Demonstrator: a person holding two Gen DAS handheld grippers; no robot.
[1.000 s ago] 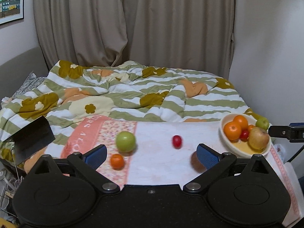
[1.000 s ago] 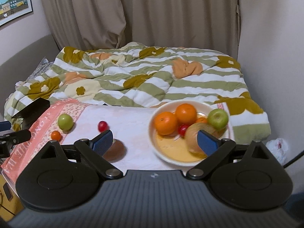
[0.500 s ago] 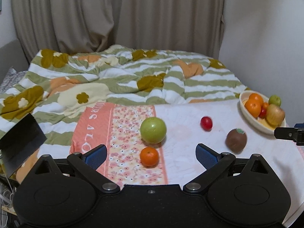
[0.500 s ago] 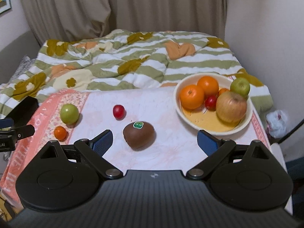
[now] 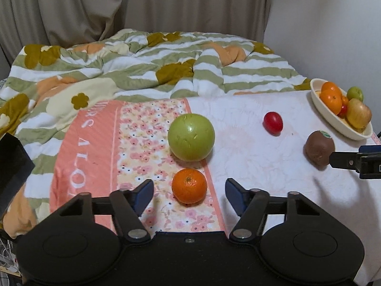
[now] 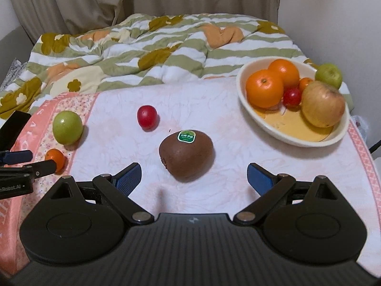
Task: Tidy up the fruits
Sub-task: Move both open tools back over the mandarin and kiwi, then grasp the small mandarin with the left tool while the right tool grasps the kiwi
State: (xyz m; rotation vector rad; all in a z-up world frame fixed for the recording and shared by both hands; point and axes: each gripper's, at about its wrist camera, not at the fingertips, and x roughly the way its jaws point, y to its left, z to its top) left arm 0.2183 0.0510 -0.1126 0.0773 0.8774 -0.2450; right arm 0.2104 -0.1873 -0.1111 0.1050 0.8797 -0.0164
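Observation:
My left gripper (image 5: 189, 194) is open, its blue pads on either side of a small orange (image 5: 189, 186) on the floral cloth. A green apple (image 5: 191, 140) lies just beyond it. My right gripper (image 6: 194, 178) is open, with a brown kiwi (image 6: 186, 155) bearing a green sticker just ahead of its fingertips. A small red fruit (image 6: 147, 116) lies beyond the kiwi. A cream bowl (image 6: 266, 122) at the right holds oranges, an apple and small red fruit. A small green fruit (image 6: 329, 75) sits behind the bowl's rim.
The fruit lies on a white and pink cloth (image 5: 250, 143) over a table. A rumpled striped quilt (image 5: 142, 71) covers a bed behind it. A dark flat object (image 5: 12, 157) sits at the left edge. Curtains and a wall stand behind.
Both grippers have moved forward and down. The small orange now sits between my left pads. The kiwi, earlier hidden behind my right finger, is now just ahead of my right fingertips.

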